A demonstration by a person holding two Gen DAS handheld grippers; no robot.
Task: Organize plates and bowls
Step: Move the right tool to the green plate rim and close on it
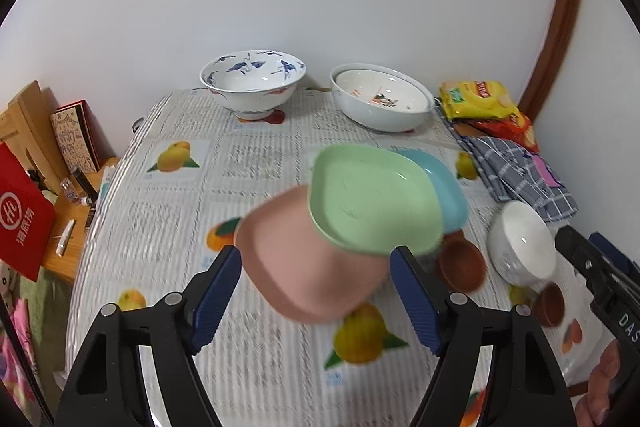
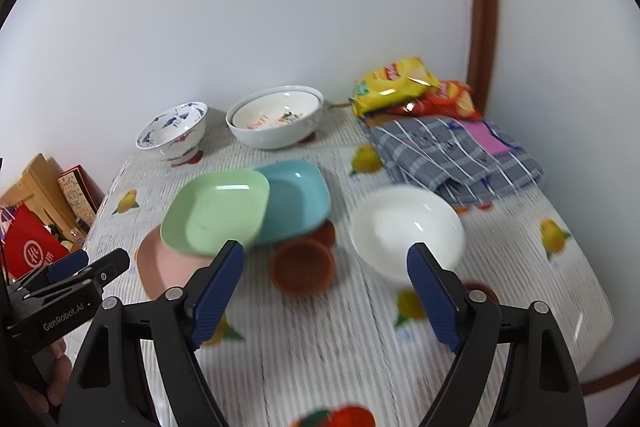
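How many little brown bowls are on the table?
3 show. One brown bowl sits beside the white bowl, one peeks from under the blue plate, one sits nearest the table's front edge. More may hide under plates.

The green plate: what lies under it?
The green plate overlaps a pink plate and a blue plate. Their covered parts are hidden; whether anything else lies beneath cannot be seen.
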